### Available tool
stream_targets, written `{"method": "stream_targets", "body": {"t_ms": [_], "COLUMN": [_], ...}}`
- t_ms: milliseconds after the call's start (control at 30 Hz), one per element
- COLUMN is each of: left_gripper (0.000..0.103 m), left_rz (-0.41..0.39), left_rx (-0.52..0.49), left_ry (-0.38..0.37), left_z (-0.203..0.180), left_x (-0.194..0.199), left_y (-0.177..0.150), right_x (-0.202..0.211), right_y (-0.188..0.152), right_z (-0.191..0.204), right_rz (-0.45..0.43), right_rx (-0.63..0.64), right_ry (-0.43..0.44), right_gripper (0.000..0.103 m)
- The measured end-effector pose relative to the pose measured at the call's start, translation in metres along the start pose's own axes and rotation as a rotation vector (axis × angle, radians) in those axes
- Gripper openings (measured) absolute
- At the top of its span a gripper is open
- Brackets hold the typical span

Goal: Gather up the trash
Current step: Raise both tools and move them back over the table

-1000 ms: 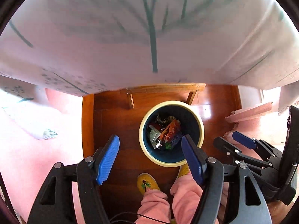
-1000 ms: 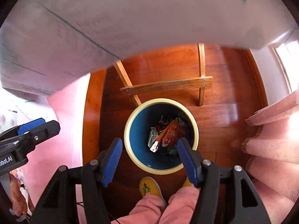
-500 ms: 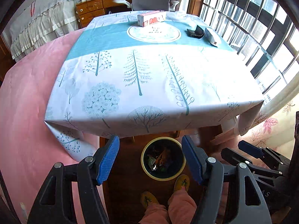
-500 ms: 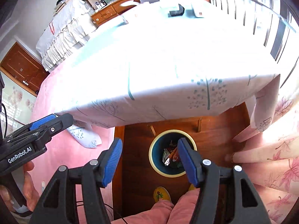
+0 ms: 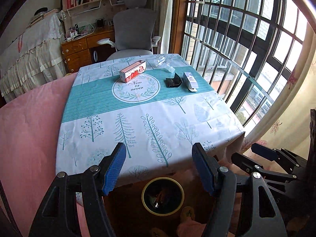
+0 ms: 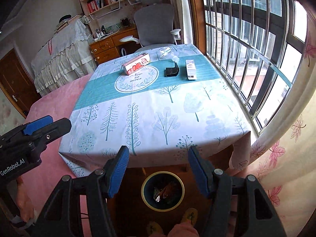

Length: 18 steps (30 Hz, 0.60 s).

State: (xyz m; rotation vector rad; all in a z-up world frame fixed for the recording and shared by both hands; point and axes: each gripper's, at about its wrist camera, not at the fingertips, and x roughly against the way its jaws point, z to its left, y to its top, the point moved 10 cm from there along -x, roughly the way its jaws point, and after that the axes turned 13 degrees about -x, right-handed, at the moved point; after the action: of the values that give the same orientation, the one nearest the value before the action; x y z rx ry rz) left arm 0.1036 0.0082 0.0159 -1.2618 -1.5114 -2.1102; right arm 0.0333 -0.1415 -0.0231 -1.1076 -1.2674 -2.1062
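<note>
The cloth-covered surface (image 5: 138, 118) carried a red carton (image 5: 133, 71), white box (image 5: 190, 80), black pouch (image 5: 173, 82) and clear bottle (image 5: 164, 63) at its far end. Below its near edge stood the trash bin (image 5: 163, 211), partly filled. The left hand-held gripper (image 5: 159, 169) and right hand-held gripper (image 6: 158, 170) gaped wide, empty.

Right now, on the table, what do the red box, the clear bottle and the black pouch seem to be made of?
Red box: printed cardboard, likely; sharp folded edges, matte faces. Clear bottle: thin transparent plastic, probably; it looks crumpled and see-through. Black pouch: soft black material, perhaps leather or plastic film; it curls up at one side, and the fine finish is too small to tell.
</note>
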Motion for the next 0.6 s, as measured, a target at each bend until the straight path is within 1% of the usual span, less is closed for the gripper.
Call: {"method": "stream_targets", "body": {"t_ms": [133, 233, 333, 467, 600], "left_gripper": [0.067, 0.067, 0.067, 0.067, 0.067], "left_rz": [-0.009, -0.002, 0.009, 0.024, 0.052], "left_rx": [-0.013, -0.003, 0.007, 0.03, 0.049], "left_ry": [-0.01, -0.029, -0.029, -0.022, 0.002], "left_z": [-0.001, 0.001, 0.006, 0.016, 0.026], "left_x": [-0.006, -0.019, -0.039, -0.073, -0.114], "left_y": [0.023, 0.038, 0.056, 0.085, 0.12], "right_x": [-0.005, -0.013, -0.029, -0.059, -0.102], "right_y": [0.019, 0.039, 0.063, 0.103, 0.148], "right_z": [-0.009, -0.018, -0.026, -0.036, -0.049], "right_rz": [0.004, -0.004, -0.007, -0.003, 0.044], "right_rx": [-0.034, -0.039, -0.034, -0.041, -0.065], "right_ry": [-0.009, -0.034, -0.05, -0.046, -0.03], "right_gripper": [0.062, 0.062, 0.062, 0.062, 0.062]}}
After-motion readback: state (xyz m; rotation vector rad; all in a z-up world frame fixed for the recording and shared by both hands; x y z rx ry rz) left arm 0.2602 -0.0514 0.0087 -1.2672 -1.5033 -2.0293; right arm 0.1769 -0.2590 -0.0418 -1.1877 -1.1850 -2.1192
